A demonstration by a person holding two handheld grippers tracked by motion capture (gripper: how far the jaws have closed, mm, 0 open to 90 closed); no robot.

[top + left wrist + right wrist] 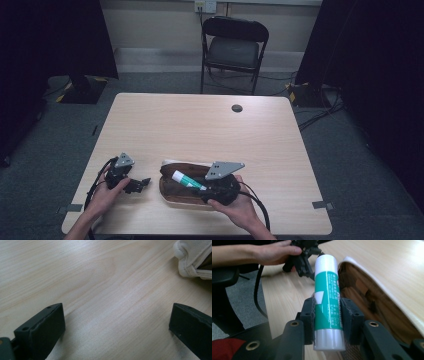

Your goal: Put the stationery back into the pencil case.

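Wooden table (200, 125), tool-clamped glue stick (327, 290) label

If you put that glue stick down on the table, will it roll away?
Probably, if laid on its side: the glue stick is a smooth round tube. Standing on its flat end it might tip, being tall and narrow. It looks stiff, not squashing in the right gripper.

A pale wooden table (200, 125) stands on grey carpet (350, 165). Beyond it a black folding chair (234, 47) faces a light wall (160, 22) with a socket (205, 6). Dark curtains (50, 35) hang on both sides.
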